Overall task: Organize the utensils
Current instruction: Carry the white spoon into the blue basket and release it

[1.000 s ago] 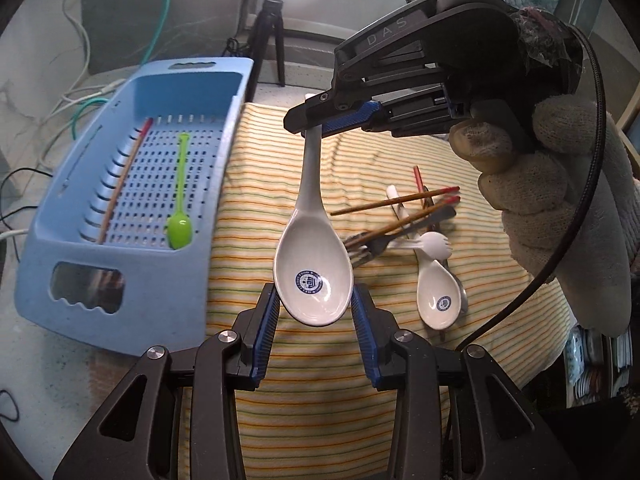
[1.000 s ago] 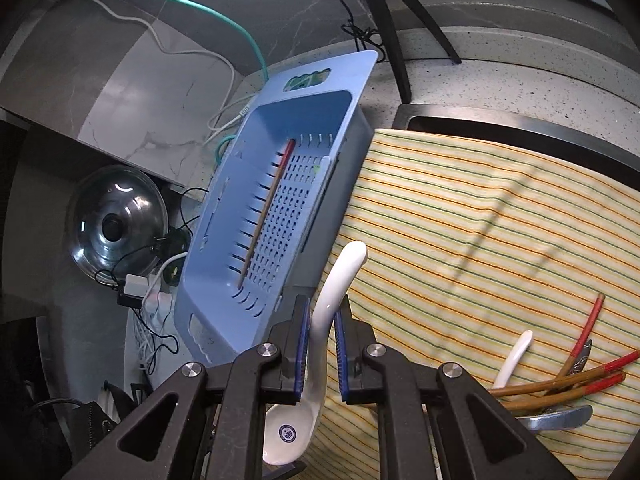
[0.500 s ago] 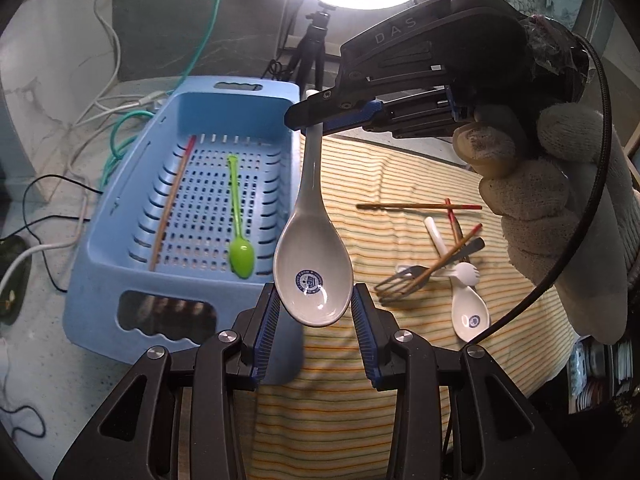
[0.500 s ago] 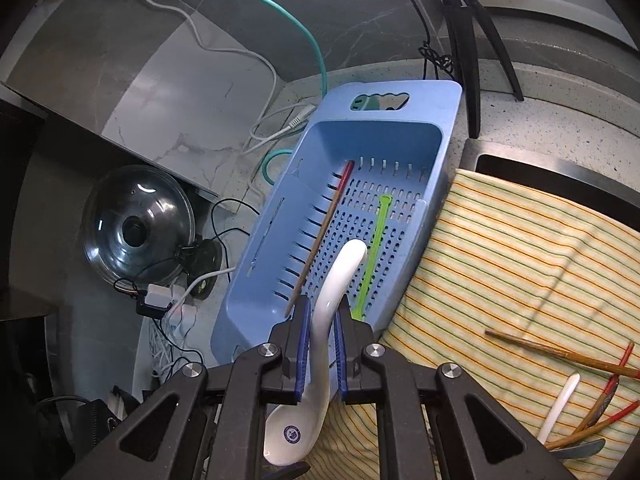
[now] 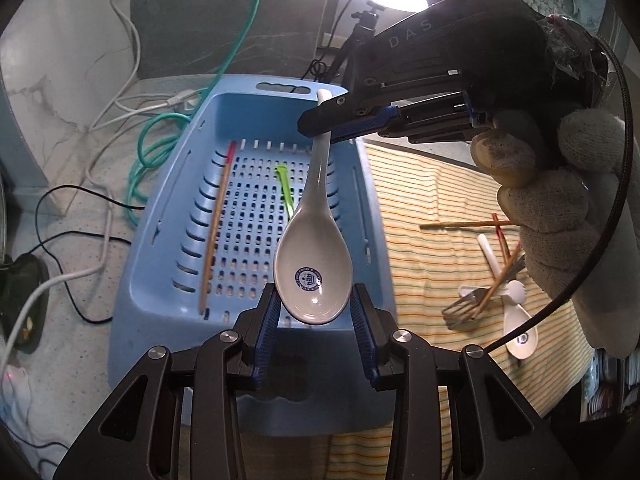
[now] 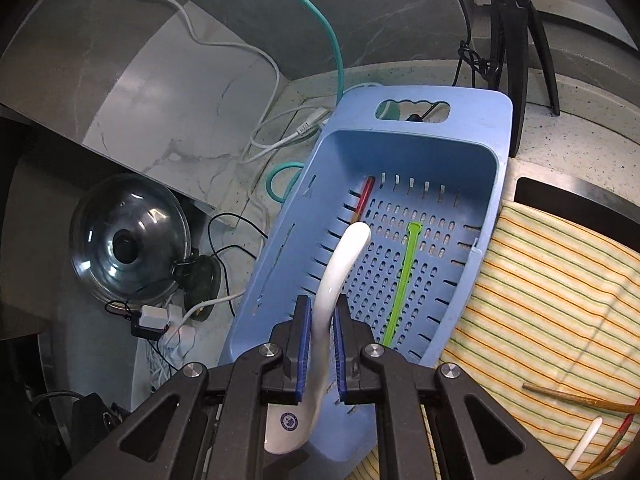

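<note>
Both hand-held grippers on white spoon: right clamps handle, left apparently flanks bowl

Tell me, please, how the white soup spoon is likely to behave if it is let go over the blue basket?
The white soup spoon looks glazed and glossy, so it may slip between the pads of the right tool, which pinch only its thin handle. It seems rigid and probably brittle, so it could chip if dropped. Its rounded bowl might rock on the basket floor.
</note>
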